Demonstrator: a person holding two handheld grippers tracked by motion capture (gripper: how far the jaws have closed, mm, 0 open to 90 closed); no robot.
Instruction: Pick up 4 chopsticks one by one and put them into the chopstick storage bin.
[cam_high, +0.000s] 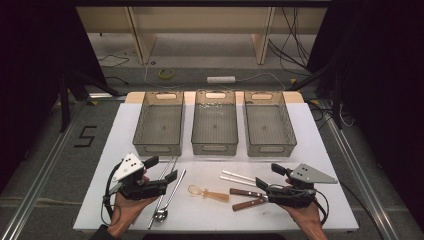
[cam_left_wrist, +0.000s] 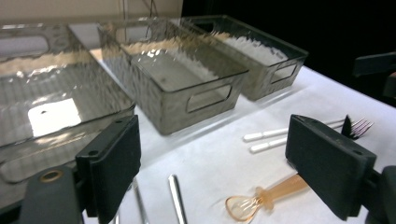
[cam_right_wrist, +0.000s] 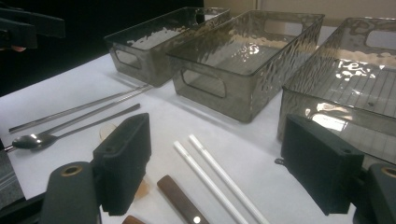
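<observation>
Here both tools sit at the near edge of the desk (cam_high: 320, 150), each in a hand. The left tool (cam_high: 162, 169) has its jaws spread wide with nothing between them; in the left gripper view the pads stand well apart above bare desk, and the metal spoon (cam_high: 161, 214) and chopsticks (cam_high: 169, 172) lie just beside it to the right, untouched. The right tool (cam_high: 270, 176) is wide open too and grips nothing; its jaws point left toward the brown-handled cutlery (cam_high: 247, 198), close to the handle ends, though contact cannot be told. In the right gripper view one brown handle (cam_right_wrist: 180, 200) and the two white sticks (cam_right_wrist: 212, 179) lie on the desk between the open pads.

Between the two tools lies an amber plastic spoon (cam_high: 207, 193), bowl to the left. The white sticks lie just beyond the brown handles.

Farther off, three clear bins stand in a row across the desk: left bin (cam_high: 159, 148), middle bin (cam_high: 215, 148), right bin (cam_high: 270, 148).
</observation>
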